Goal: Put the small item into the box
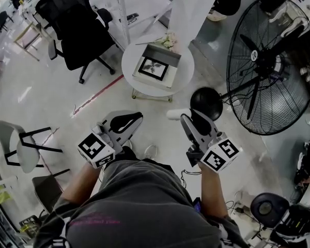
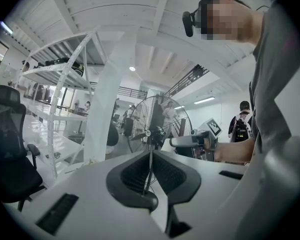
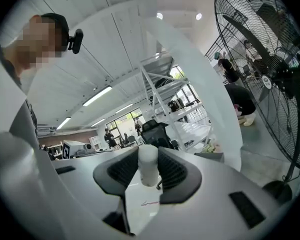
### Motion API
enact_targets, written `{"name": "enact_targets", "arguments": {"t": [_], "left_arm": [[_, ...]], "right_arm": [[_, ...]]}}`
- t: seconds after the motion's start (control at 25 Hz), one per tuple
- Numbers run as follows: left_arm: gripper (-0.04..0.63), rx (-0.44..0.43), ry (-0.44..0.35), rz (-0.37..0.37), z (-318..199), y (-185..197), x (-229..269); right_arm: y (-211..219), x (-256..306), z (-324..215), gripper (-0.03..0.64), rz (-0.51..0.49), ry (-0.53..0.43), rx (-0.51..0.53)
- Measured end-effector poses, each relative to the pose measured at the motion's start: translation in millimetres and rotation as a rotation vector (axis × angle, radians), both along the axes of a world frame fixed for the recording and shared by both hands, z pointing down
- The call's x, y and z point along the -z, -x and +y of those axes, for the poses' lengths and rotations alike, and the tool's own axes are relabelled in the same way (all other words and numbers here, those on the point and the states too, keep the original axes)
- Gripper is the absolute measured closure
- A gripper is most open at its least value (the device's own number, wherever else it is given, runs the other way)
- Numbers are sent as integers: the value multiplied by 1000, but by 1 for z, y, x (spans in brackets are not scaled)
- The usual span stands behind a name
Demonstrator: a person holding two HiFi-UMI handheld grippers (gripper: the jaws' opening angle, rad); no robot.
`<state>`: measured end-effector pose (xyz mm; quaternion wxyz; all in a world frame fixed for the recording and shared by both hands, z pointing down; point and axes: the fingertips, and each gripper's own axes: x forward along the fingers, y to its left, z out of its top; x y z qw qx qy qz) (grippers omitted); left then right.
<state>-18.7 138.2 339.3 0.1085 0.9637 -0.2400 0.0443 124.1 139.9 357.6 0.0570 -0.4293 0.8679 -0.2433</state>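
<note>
Pale, glossy floor fills the workshop, and on it stands a small round white table (image 1: pixel 186 70) with a square box (image 1: pixel 156 66) on top. The box has light walls and a dark inside, and it seems open upward. Beside the table is a large fan (image 1: pixel 271 66) with a black wire cage.

The person stands well apart from the table. The right gripper (image 1: pixel 187 119) has its ribbed black pads pressed on a small white cylinder (image 1: pixel 173 114), smooth and rounded at the end, which sticks out past the jaws. The left gripper (image 1: pixel 130 119) carries nothing; its jaws are together, with only a thin slit between them.

I judge the step to be the carrying of the cylinder to the box. To do it well, the person should go close to the table, bring the right gripper directly over the box, lower it inside the walls, and only then release. The smooth cylinder can roll, so a low release is safer.
</note>
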Motion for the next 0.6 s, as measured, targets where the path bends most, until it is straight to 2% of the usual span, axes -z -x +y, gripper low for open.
{"name": "enact_targets", "arguments": {"t": [0.6], "left_arm": [[563,17,1,-31,-12,-30,-6]], "right_arm": [[-31,-12,-16,489,-24,11,23]]}}
